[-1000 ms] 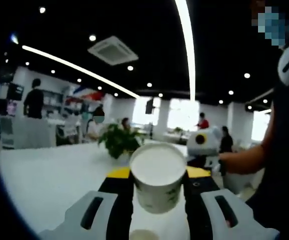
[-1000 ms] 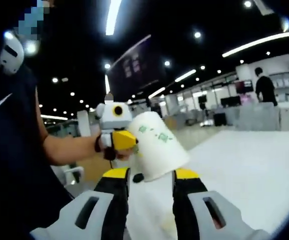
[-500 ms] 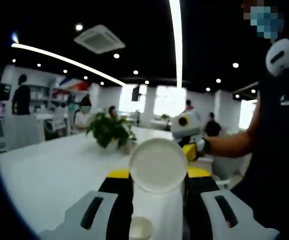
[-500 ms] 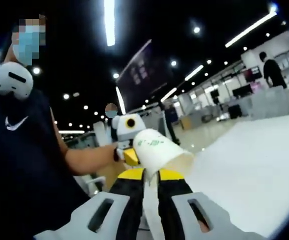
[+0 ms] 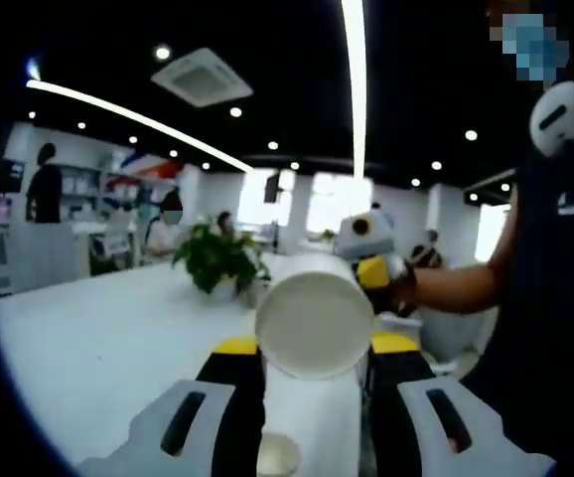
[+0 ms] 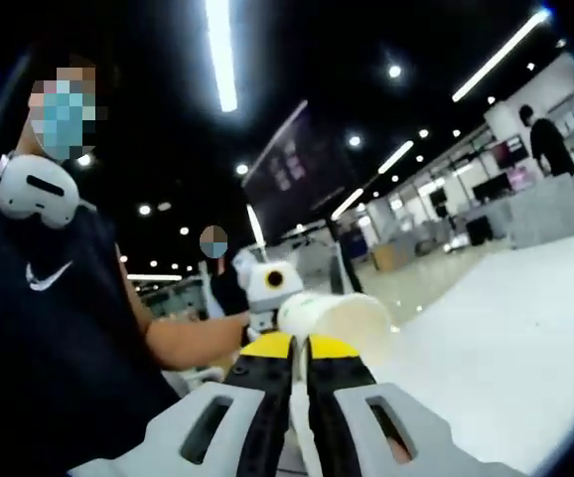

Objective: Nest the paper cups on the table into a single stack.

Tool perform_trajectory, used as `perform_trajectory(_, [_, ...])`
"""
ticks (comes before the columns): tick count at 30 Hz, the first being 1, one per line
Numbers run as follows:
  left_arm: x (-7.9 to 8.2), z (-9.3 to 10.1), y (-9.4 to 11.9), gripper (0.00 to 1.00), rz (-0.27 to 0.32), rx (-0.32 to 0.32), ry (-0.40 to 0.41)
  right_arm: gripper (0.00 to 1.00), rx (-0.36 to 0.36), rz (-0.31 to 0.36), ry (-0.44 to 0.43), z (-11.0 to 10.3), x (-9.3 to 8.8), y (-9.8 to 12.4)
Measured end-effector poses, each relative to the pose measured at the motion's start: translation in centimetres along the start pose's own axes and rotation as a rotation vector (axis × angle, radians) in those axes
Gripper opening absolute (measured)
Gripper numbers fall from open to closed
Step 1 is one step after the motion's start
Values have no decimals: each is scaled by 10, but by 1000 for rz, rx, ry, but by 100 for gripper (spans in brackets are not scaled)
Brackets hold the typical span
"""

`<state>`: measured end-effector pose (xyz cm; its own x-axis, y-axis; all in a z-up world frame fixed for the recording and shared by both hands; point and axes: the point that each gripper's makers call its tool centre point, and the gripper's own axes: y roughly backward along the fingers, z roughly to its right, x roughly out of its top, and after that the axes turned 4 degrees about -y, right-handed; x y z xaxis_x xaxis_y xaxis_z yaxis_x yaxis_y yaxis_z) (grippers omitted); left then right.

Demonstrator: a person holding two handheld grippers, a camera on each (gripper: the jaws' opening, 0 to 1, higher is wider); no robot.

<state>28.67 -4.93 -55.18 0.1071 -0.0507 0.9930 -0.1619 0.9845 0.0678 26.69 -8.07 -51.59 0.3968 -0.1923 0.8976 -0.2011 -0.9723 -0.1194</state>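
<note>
In the left gripper view my left gripper [image 5: 314, 350] is shut on a white paper cup [image 5: 314, 326]. Its round end faces the camera and its body runs away from me. At the cup's far end sits my right gripper [image 5: 371, 268], coming in from the right in a person's hand. In the right gripper view my right gripper [image 6: 300, 346] has its jaws drawn almost together, pinching the wall of a paper cup [image 6: 339, 318]. The left gripper [image 6: 272, 285] is right behind that cup. Another paper cup [image 5: 277, 457] stands on the white table [image 5: 98, 348] below my left jaws.
A potted plant [image 5: 215, 260] stands on the table behind the cups. The person holding the grippers, in a dark shirt [image 6: 59, 328], is beside the table. Other people and desks are far off in the room. The table [image 6: 505, 338] stretches away to the right.
The right gripper's jaws have narrowed from a wide hold to almost together. The two grippers and their cups have come together, and the left cup has tilted its end toward the camera.
</note>
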Motion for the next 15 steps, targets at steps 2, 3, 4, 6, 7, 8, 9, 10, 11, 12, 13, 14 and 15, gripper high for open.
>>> perform_trajectory(2, [-1, 0, 1, 36, -10, 3, -5, 0, 22, -16, -11, -5, 1, -2])
perform_trajectory(3, [-2, -2, 2, 35, -15, 14, -3, 0, 23, -25, -9, -6, 3, -4])
perform_trajectory(4, [-3, -8, 4, 33, -18, 45, -10, 0, 22, -29, -5, -6, 3, -4])
perform_trajectory(6, [-2, -11, 7, 33, -12, 58, -6, 0, 7, -78, -5, -4, 3, -6])
perform_trajectory(7, [-2, -13, 8, 35, -7, 65, -3, 0, 5, -92, -10, -4, 4, -6])
perform_trajectory(8, [-1, -13, 9, 38, -5, 68, -3, 0, 5, -101, -1, -4, 6, -8])
perform_trajectory(9, [-1, -15, 10, 43, -1, 85, 0, 0, -1, -113, 11, -4, 7, -8])
perform_trajectory(10, [-2, -20, 11, 52, -8, 117, 9, 0, -9, -122, 25, -3, 8, -9])
perform_trajectory(11, [-5, -26, 13, 59, -22, 151, 6, 0, -17, -131, 41, -2, 10, -10])
perform_trajectory(12, [-9, -34, 16, 67, -43, 192, 2, 0, -24, -151, 59, -1, 12, -10])
perform_trajectory(13, [-11, -38, 18, 75, -57, 216, -3, 0, -32, -166, 73, 0, 13, -10])
perform_trajectory(14, [-14, -42, 20, 79, -65, 239, -6, 0, -39, -180, 88, 1, 15, -10])
perform_trajectory(15, [-18, -46, 24, 83, -78, 266, -11, 0, -50, -206, 109, 3, 16, -10])
